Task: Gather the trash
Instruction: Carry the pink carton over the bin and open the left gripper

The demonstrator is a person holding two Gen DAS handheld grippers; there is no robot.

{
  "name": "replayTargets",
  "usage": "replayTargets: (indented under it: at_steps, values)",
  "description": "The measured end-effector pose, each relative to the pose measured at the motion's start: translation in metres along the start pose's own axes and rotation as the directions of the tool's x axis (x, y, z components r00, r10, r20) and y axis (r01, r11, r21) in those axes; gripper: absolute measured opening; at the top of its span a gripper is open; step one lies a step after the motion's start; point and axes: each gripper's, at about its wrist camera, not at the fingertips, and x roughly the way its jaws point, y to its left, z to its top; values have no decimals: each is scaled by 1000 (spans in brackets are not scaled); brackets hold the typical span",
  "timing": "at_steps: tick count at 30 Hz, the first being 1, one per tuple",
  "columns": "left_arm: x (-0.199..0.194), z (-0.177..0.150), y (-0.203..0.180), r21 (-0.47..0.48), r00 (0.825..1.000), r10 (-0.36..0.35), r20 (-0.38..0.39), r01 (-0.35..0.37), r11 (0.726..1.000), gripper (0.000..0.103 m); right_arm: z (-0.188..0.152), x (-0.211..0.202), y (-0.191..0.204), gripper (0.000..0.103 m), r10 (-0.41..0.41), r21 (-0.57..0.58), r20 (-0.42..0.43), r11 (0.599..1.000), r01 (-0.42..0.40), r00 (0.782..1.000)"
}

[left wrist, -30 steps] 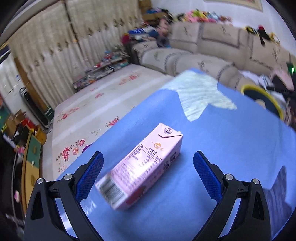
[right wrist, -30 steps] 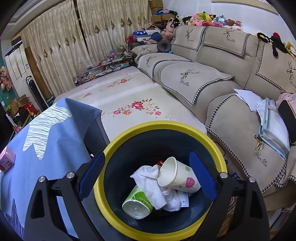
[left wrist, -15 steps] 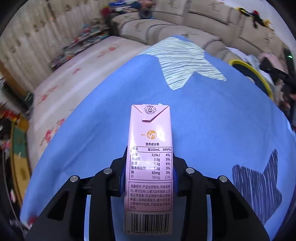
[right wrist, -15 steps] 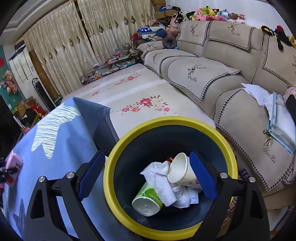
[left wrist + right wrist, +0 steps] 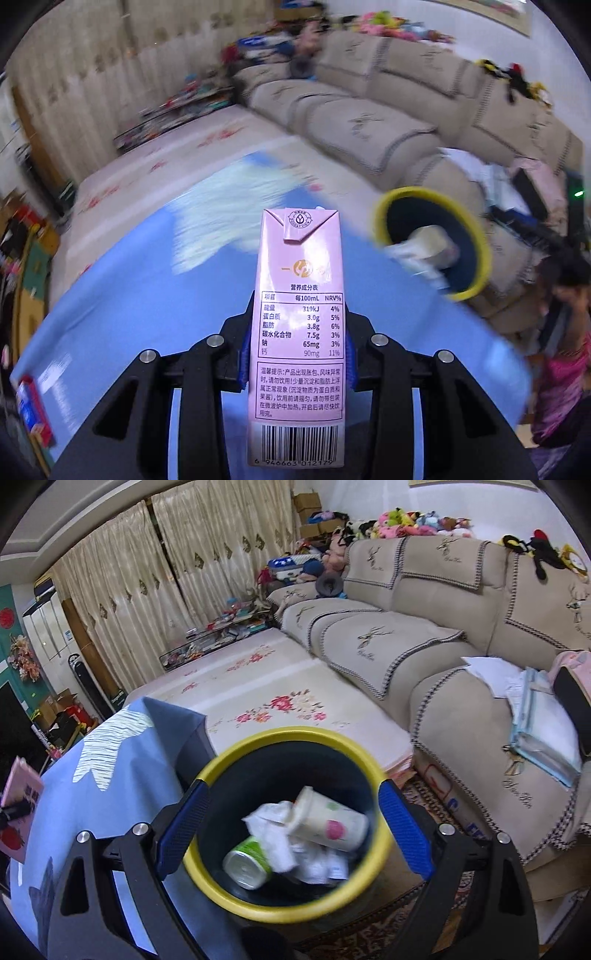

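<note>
My left gripper [image 5: 297,350] is shut on a pink drink carton [image 5: 297,325], which stands up between the blue pads over the blue tablecloth [image 5: 147,310]. The same carton [image 5: 20,805] shows at the left edge of the right wrist view. A dark bin with a yellow rim [image 5: 207,768] stands beside the table; it is also seen in the left wrist view, up and right of the carton [image 5: 480,236]. My right gripper [image 5: 293,830] hangs open above the bin with nothing between its fingers. Inside lie a paper cup [image 5: 328,823], a green can [image 5: 247,860] and crumpled tissue [image 5: 273,830].
A beige sofa [image 5: 424,642] runs behind the bin, with papers and a folder [image 5: 543,716] on its seat. A floral mat [image 5: 258,686] covers the floor beyond the table. A small red and blue pack [image 5: 31,413] lies at the table's left edge.
My left gripper closed on the carton, which was lying flat, stood it upright and carried it toward the bin. My right gripper drifted a little over the bin, still open.
</note>
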Motion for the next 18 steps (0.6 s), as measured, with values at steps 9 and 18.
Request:
replayTargets:
  at_steps: [9, 18]
  values:
    - [75, 74, -149, 111, 992, -116, -44, 121, 986, 37, -16, -13, -41, 88, -19, -23, -17, 1000, 19, 1000]
    - [188, 118, -202, 86, 984, -60, -165, 75, 994, 37, -31, -12, -75, 88, -33, -14, -49, 999, 32, 998]
